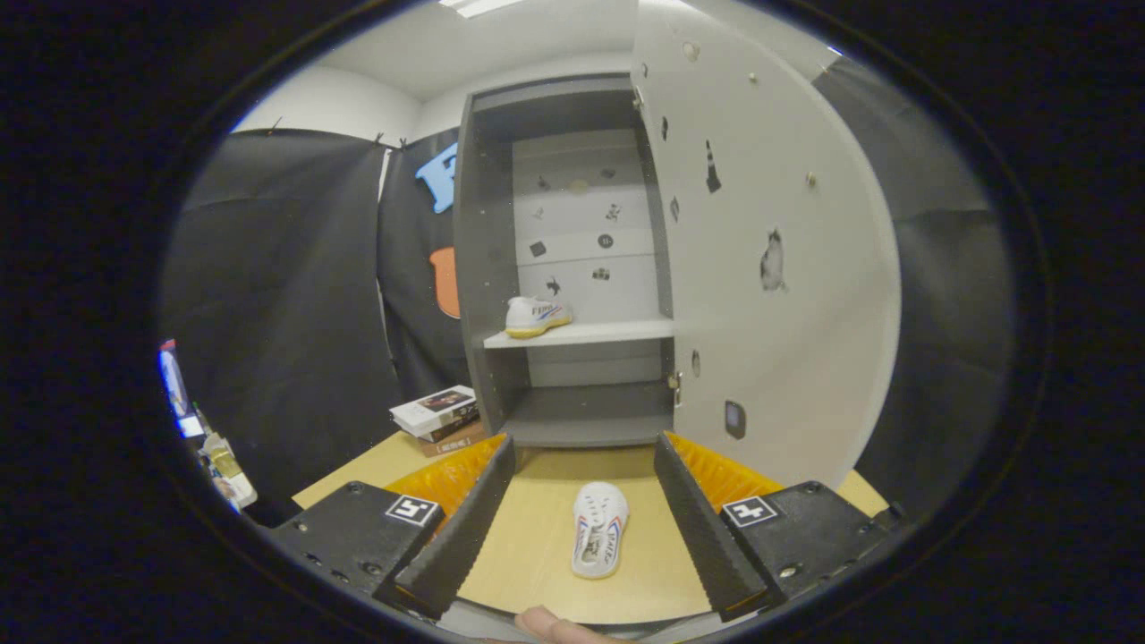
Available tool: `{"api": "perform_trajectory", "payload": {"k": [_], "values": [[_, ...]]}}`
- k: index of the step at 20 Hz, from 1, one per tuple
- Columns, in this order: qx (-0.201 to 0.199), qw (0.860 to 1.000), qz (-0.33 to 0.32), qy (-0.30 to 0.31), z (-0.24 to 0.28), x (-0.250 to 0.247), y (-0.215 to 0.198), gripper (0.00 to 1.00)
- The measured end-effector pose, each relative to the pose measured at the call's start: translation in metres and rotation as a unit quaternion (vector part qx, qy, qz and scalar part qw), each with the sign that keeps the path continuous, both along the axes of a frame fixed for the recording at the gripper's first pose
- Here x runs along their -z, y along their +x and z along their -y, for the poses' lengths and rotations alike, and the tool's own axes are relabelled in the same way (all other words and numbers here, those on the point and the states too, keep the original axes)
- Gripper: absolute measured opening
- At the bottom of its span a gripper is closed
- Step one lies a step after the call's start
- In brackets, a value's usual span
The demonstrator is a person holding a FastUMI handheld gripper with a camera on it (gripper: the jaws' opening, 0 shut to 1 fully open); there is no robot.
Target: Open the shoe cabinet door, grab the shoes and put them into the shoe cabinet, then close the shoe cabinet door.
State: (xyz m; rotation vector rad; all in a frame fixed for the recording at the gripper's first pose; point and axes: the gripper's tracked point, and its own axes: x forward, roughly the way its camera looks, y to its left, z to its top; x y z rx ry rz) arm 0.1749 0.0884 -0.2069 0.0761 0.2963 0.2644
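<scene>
The tool [586, 523] stands wide open with nothing held, its two fingers [465, 528] spread apart above the pale wooden tabletop [537, 555]; between them, touching neither, lies a small white shoe with red and blue side markings [599, 529], its length running along the fingers; straight beyond the fingertips stands the tall grey shoe cabinet [487, 268], its pale sticker-dotted door [769, 259] swung open on the right; on the cabinet's light middle shelf [608, 333], toward its left end, sits a second white shoe with a yellow sole [537, 317]; left of the cabinet's foot, beyond the left finger, rests a short stack of books [440, 417].
</scene>
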Motion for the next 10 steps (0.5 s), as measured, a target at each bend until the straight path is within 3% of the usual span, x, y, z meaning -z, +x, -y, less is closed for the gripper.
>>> {"api": "perform_trajectory", "payload": {"k": [10], "values": [[0.004, 0.992, -0.120, -0.042, -0.034, 0.154, 0.050, 0.96]]}}
